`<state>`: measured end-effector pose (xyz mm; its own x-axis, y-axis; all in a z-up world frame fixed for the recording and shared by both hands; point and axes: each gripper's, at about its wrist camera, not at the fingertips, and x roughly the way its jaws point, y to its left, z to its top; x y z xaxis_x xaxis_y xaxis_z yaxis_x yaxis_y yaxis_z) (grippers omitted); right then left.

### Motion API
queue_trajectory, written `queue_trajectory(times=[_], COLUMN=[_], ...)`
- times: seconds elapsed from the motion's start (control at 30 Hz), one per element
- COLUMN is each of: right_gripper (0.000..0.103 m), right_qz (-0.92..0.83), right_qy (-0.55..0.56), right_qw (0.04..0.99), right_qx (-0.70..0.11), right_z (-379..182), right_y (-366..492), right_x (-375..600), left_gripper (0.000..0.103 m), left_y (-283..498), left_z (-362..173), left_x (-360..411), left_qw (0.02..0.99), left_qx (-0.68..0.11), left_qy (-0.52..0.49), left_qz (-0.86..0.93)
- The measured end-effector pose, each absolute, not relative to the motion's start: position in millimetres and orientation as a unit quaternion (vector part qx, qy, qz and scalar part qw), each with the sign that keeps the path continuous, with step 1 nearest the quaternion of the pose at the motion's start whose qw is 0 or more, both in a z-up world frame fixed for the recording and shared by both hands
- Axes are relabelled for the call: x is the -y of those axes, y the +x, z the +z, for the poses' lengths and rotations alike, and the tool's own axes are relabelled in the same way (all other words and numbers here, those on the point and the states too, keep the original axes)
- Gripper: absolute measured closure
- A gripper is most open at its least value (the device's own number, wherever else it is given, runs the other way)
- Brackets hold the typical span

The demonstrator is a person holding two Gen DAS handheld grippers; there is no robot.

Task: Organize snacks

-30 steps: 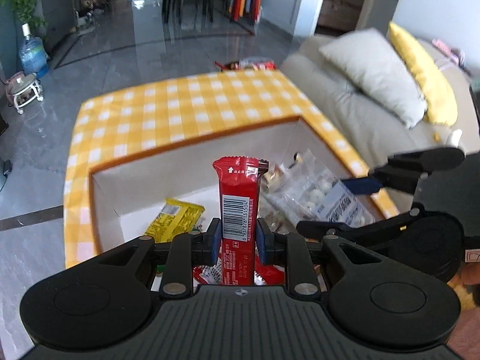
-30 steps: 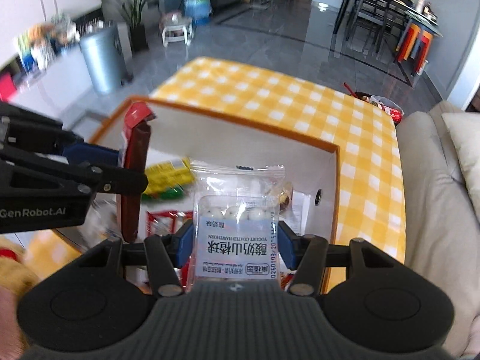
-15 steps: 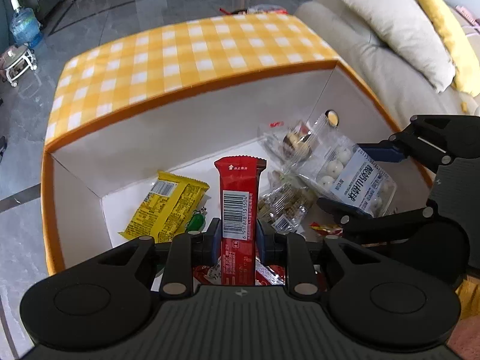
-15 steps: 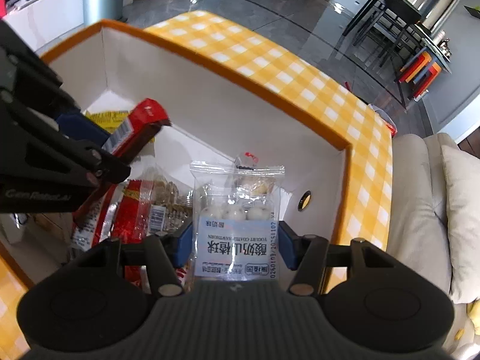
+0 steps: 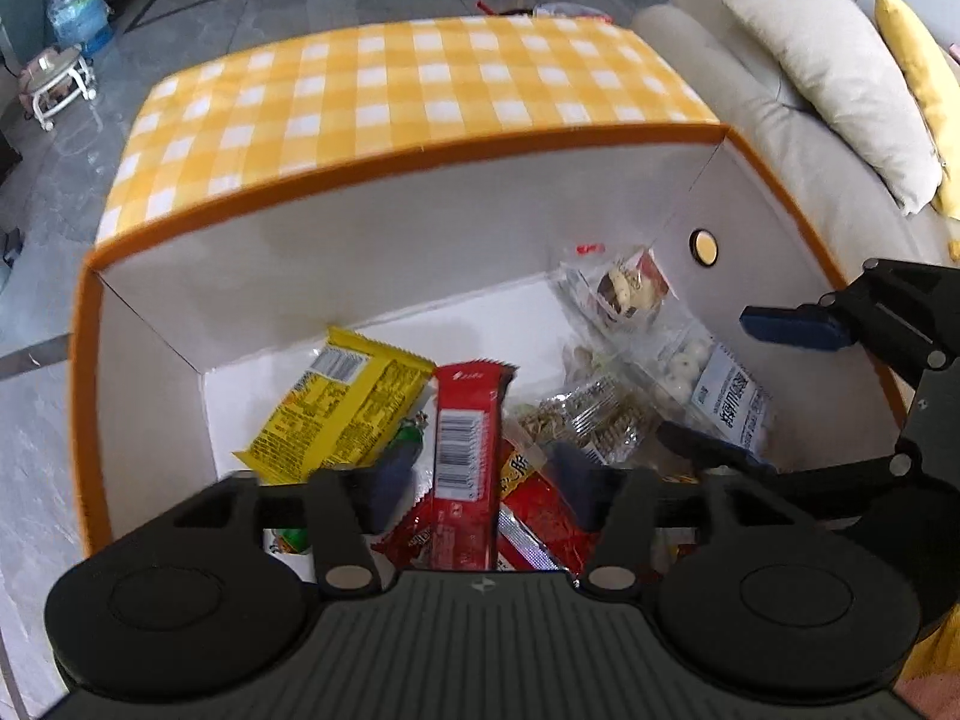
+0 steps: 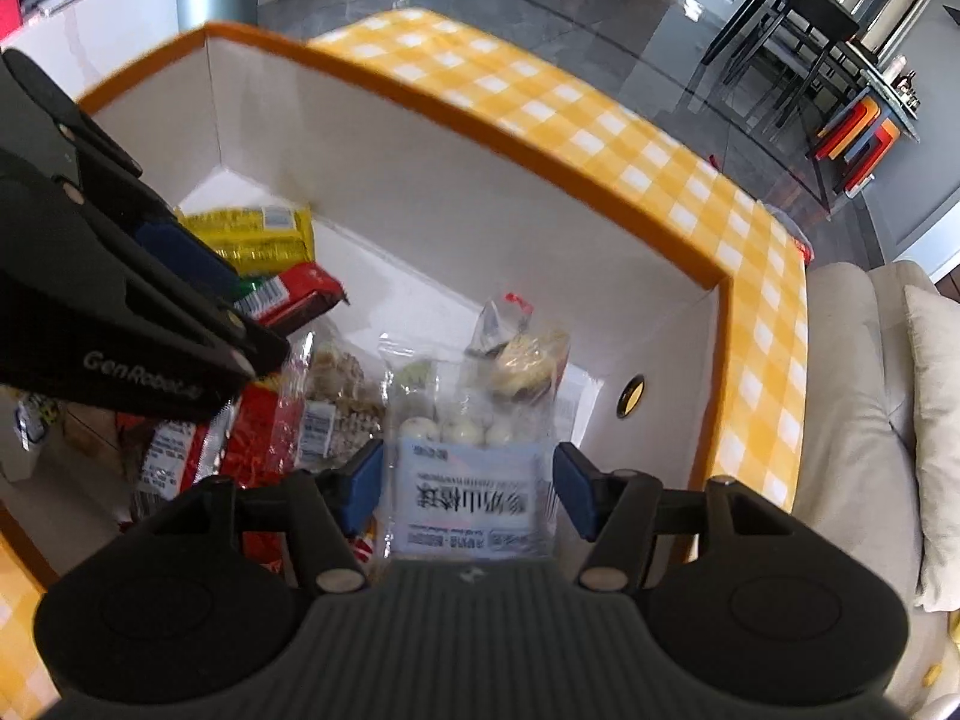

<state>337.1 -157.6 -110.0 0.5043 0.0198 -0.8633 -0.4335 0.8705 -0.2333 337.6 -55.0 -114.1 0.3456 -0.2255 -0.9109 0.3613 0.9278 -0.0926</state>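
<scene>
Yellow-checked cloth covers the worktop (image 5: 420,78) behind an orange-rimmed box (image 5: 420,150) where both releases happen. Nearest, the left hand-held gripper (image 5: 480,480) is opening, its jaws spread clear of the red bar (image 5: 465,450) standing between them; let it tip onto the red packets below before lifting straight up. The right hand-held gripper (image 6: 468,483) is opening too, the clear bag of white balls (image 6: 465,480) between apparently parted pads, though blur hides contact. Beyond lies the yellow packet (image 5: 342,408).
</scene>
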Motion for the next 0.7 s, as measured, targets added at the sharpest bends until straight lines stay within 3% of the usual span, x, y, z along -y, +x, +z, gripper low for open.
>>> queue_trajectory(times=[0.03, 0.1, 0.17, 0.53, 0.7], right_gripper=[0.038, 0.014, 0.009, 0.006, 0.004], right_qz=[0.135, 0.134, 0.140, 0.105, 0.093], right_qy=[-0.215, -0.213, -0.203, -0.141, -0.122], right_qw=[0.843, 0.848, 0.856, 0.889, 0.912], right_qx=[-0.475, -0.466, -0.454, -0.423, -0.379], right_z=[-107.8, -101.6, -93.3, -41.7, -6.8], right_y=[336.4, 334.3, 331.2, 313.3, 292.9], right_x=[157.8, 158.9, 161.4, 175.1, 178.7], left_gripper=[0.022, 0.022, 0.020, 0.019, 0.019], left_y=[335.8, 333.9, 331.0, 293.1, 263.1], left_z=[-110.4, -103.6, -95.5, -37.9, -0.1], left_x=[54.3, 54.4, 52.9, 43.8, 35.0], left_qw=[0.821, 0.825, 0.831, 0.884, 0.921], left_qx=[-0.539, -0.532, -0.523, -0.428, -0.343], left_qy=[0.064, 0.067, 0.067, 0.093, 0.121], left_qz=[-0.179, -0.177, -0.174, -0.161, -0.136])
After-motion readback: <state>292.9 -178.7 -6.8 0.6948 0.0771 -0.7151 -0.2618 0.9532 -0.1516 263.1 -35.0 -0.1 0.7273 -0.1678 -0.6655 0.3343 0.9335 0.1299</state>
